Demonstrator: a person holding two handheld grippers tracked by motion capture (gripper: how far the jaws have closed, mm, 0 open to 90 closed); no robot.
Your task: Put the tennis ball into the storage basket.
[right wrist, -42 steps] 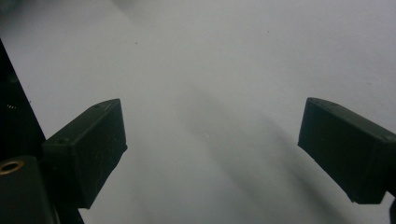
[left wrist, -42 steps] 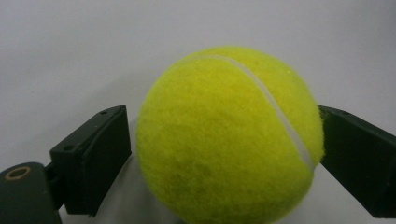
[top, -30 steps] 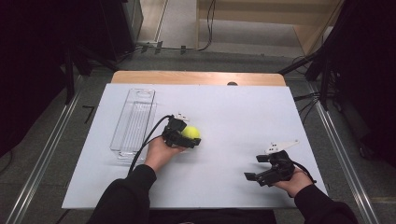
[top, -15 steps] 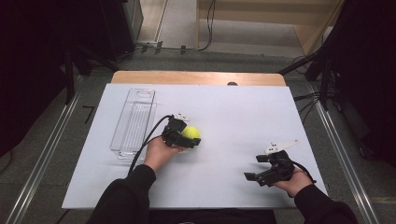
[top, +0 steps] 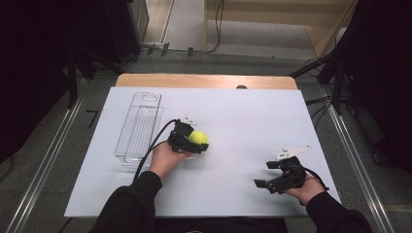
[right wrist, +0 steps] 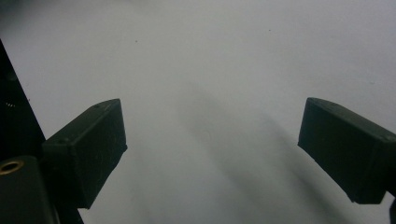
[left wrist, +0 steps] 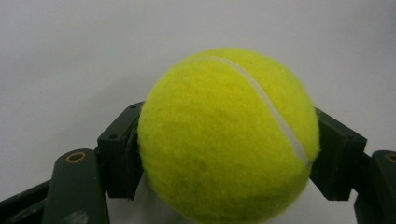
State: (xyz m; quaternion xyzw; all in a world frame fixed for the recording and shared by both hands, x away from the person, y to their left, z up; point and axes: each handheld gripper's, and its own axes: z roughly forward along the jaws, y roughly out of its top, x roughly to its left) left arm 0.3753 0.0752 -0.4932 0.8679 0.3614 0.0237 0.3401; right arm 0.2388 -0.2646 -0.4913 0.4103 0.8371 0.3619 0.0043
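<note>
Both our left gripper's (top: 195, 143) jaws clamp the tennis ball (top: 198, 138) just right of the clear bin (top: 127, 149); our right gripper (top: 266, 174) waits agape, farther off.

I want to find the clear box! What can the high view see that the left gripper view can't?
High view alone: the clear box, the person's hands and the right hand-held gripper, jaws open over bare table. Left gripper view alone: the ball's white seam and the pads pressing its sides. Both: the ball clamped in the left hand-held gripper on the white table.
</note>
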